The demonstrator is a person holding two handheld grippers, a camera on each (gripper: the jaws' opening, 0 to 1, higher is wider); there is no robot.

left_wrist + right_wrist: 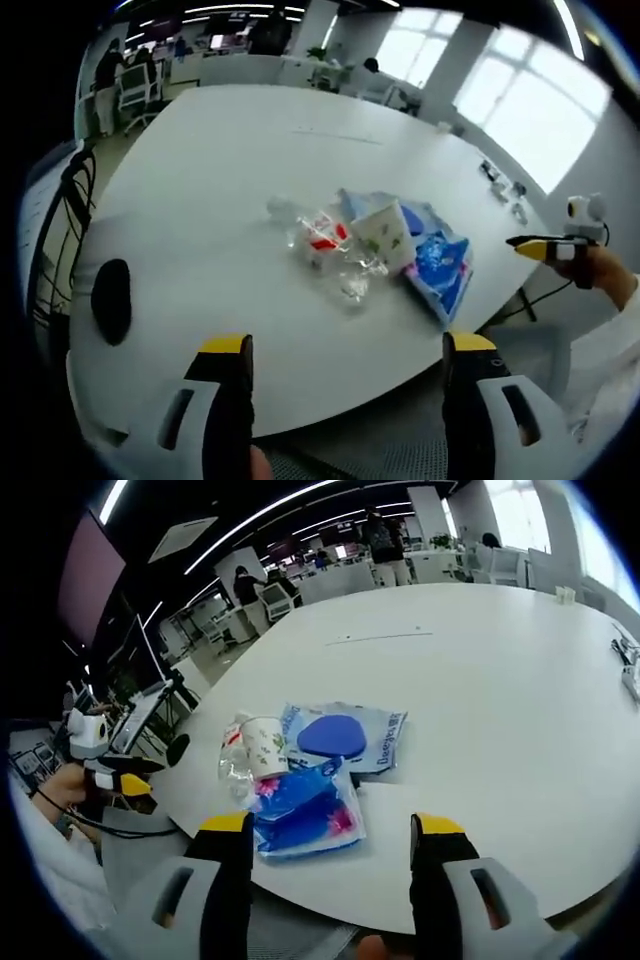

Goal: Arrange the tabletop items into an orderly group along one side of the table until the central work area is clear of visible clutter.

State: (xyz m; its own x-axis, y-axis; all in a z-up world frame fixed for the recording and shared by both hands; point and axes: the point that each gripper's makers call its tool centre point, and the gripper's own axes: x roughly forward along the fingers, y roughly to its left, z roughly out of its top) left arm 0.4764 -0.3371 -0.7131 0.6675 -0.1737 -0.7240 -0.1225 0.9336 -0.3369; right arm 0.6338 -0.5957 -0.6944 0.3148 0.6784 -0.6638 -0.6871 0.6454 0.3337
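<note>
Open-plan office: desks (150,80), ceiling strip lights (250,525)

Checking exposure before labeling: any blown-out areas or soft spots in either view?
Left gripper view: windows blown out, clear plastic wrappers soft, table edge bowed by the fisheye. Right gripper view: ceiling light strips glare, blue packet sharp enough, far office blurry.

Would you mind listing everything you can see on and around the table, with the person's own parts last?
table: one, white, spanning both views
paper cup: one, white with a leafy print, in the pile near the table edge
blue packets: at least two, blue, one under the cup, one nearer the edge
blue disc: one, lying on the farther packet
clear plastic wrappers: several, some with red print, beside the cup
black object: one, at the table's edge
left gripper: yellow-tipped, open
right gripper: yellow-tipped, open
</note>
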